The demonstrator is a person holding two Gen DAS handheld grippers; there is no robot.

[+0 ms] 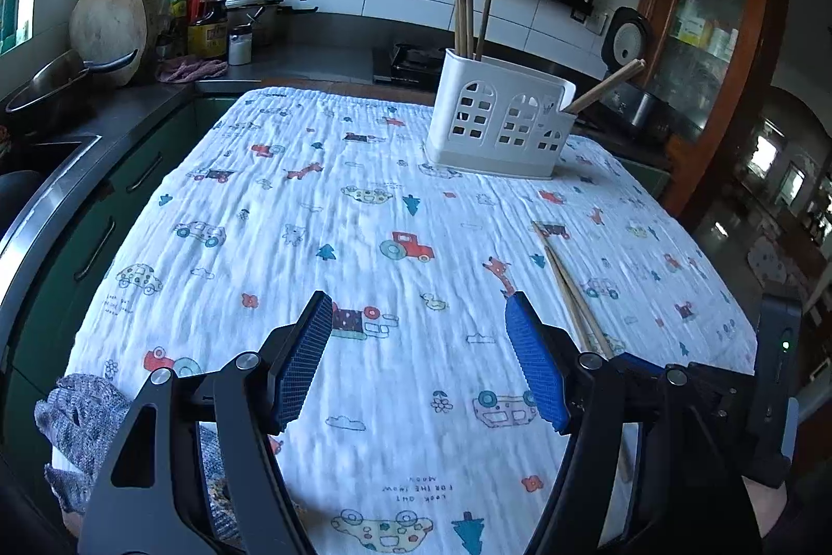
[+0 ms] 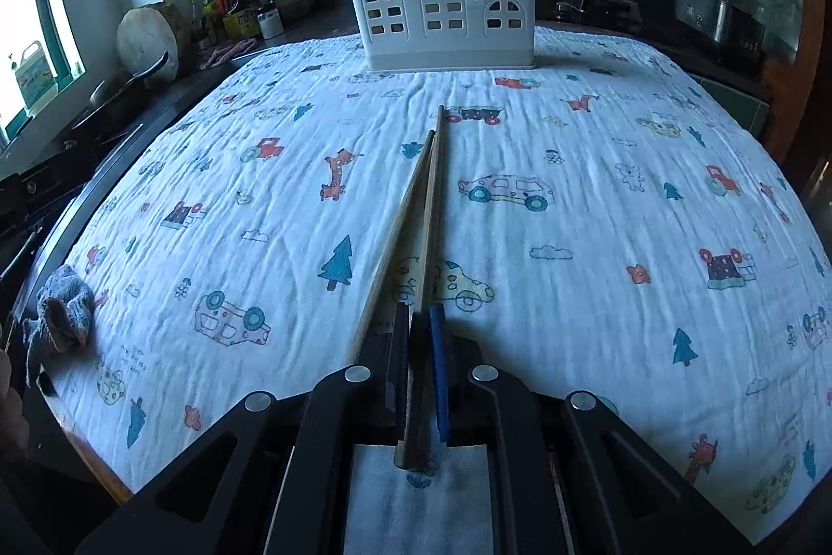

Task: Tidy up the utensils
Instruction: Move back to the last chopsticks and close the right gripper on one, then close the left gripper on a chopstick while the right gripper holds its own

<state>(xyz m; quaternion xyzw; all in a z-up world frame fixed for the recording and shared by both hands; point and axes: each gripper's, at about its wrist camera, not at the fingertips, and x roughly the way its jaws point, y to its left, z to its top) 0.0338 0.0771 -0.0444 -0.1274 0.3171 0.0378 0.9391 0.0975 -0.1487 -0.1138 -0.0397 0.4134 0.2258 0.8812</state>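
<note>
**Lift the gripped chopstick clear and carry it to the caddy**

Your table [image 2: 598, 211], under its printed cloth, is nearly bare, so the way to the white utensil caddy [image 2: 447, 19] at the far edge is open. The caddy already holds chopsticks in its left and right compartments. Your right gripper [image 2: 416, 347] has its jaws closed narrow on one chopstick [image 2: 430, 211]; a second chopstick [image 2: 398, 227] lies just beside it on the left, outside the jaws, its near end against the left finger. Lift straight up first so the loose stick is not dragged along, then tip the held stick toward upright before lowering it into a compartment. Your left gripper [image 1: 418, 357] hovers over the cloth with jaws wide and nothing between them; I judge it free to take the loose stick next.

Hard to read: the middle compartment's contents cannot be made out. In the left wrist view, the near ends of the two sticks disappear behind the left gripper's right finger. Whether the far tips of the sticks touch the cloth is unclear. A grey rag [image 2: 62, 315] sits at the table's left edge.
</note>
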